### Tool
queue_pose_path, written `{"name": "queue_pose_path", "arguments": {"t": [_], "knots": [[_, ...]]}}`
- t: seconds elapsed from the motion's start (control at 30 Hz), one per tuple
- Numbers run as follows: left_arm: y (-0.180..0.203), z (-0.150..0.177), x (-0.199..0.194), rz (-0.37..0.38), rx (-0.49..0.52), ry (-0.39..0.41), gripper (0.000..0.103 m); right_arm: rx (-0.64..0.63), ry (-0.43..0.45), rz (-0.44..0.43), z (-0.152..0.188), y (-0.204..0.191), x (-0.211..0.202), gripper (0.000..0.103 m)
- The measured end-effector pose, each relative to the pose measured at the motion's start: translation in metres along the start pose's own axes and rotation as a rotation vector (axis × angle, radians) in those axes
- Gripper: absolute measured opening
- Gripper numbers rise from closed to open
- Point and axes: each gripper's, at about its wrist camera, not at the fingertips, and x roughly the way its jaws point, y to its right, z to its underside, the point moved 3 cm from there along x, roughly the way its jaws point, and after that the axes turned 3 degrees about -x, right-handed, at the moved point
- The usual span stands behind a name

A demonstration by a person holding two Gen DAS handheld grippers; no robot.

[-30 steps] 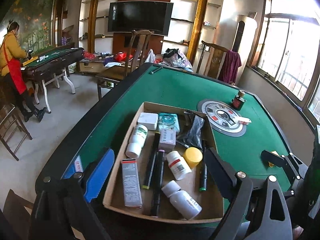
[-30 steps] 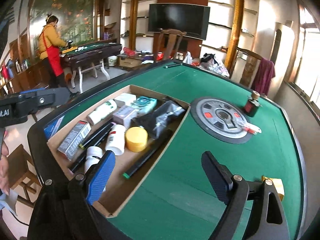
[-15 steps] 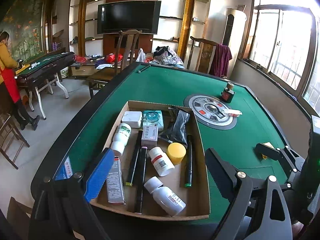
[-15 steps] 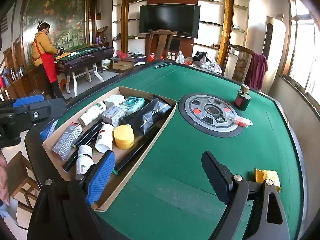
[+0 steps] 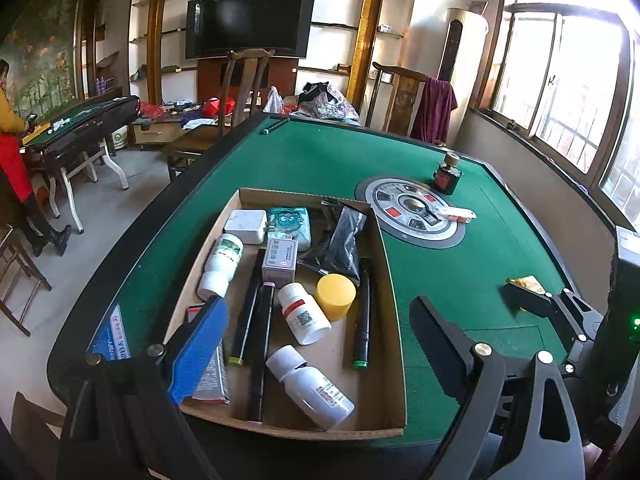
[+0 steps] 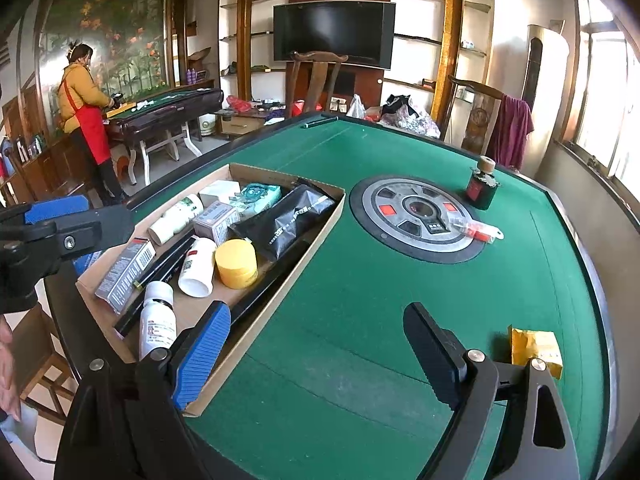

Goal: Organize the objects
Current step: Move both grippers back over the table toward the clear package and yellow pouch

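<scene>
Open right tool [image 6: 320,340] over bare felt [image 6: 360,300]

No print on the boxes [image 5: 280,258] or bottles [image 5: 304,316] is legible.

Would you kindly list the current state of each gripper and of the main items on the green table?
left gripper: open, empty, over the box.
right gripper: open, empty.
cardboard box: open-topped, filled with items.
yellow jar: upright, lid on, in the box.
white pill bottle: lying on its side, capped.
dark ink bottle: upright on the felt, capped.
yellow packet: flat on the felt, outside the box.
</scene>
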Motion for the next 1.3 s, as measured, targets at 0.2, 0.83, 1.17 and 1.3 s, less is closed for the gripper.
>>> {"name": "queue_pose_path", "arguments": {"t": [0.2, 0.83, 1.17, 1.3], "knots": [[0.006, 0.002, 0.005, 0.009, 0.004, -0.015, 0.091, 0.004, -0.010, 0.003, 0.002, 0.003, 0.002, 0.092], [0.020, 0.010, 0.020, 0.108, -0.004, -0.054, 0.092, 0.237, -0.083, 0.120, -0.013, 0.155, 0.025, 0.092], [0.031, 0.020, 0.050, 0.174, -0.010, -0.143, 0.092, 0.491, -0.197, 0.108, -0.048, 0.270, 0.116, 0.092], [0.028, 0.021, 0.054, 0.163, -0.009, -0.154, 0.092, 0.461, -0.207, 0.023, -0.078, 0.269, 0.162, 0.092]]}}
